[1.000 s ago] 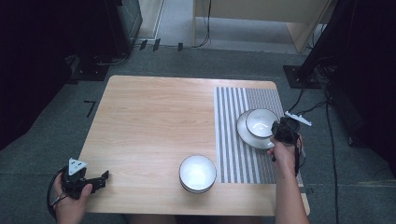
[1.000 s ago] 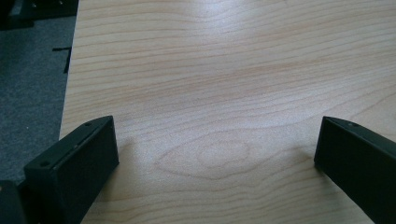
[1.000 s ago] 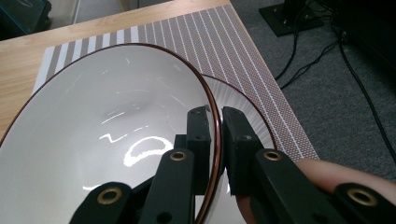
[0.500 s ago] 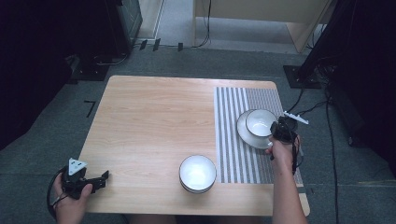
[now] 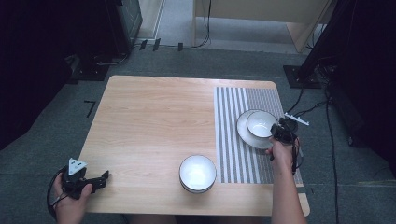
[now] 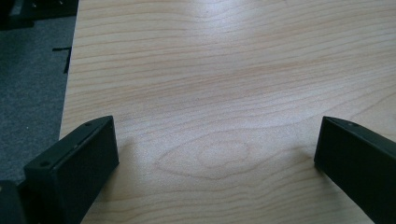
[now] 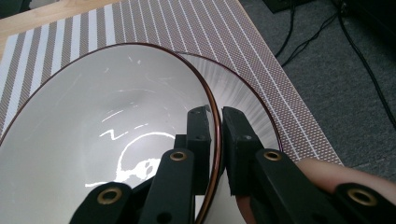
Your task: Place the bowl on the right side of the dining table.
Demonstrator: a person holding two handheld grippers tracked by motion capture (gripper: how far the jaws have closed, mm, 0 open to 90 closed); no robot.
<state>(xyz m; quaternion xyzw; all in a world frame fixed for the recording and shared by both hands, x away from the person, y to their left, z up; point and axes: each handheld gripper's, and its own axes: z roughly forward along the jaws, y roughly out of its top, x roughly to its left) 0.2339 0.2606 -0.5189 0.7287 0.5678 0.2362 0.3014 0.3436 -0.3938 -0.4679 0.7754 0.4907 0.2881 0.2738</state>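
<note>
High view, left to right: left gripper (image 5: pixel 102 178), jaws spread, nothing between them, at the tabletop's (image 5: pixel 154 126) near-left corner; stacked white bowls (image 5: pixel 198 173) at the near edge, centre; striped placemat (image 5: pixel 233 140); plate (image 5: pixel 245 133) bearing a small bowl (image 5: pixel 259 123); right gripper (image 5: pixel 276 132), jaws pinching that bowl's rim.

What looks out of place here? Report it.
Nothing is spilled or broken. The small white bowl sits off-centre on the white plate, on the striped placemat, its rim pinched by the right tongs. The second white bowl sits upright on the wooden table.
</note>
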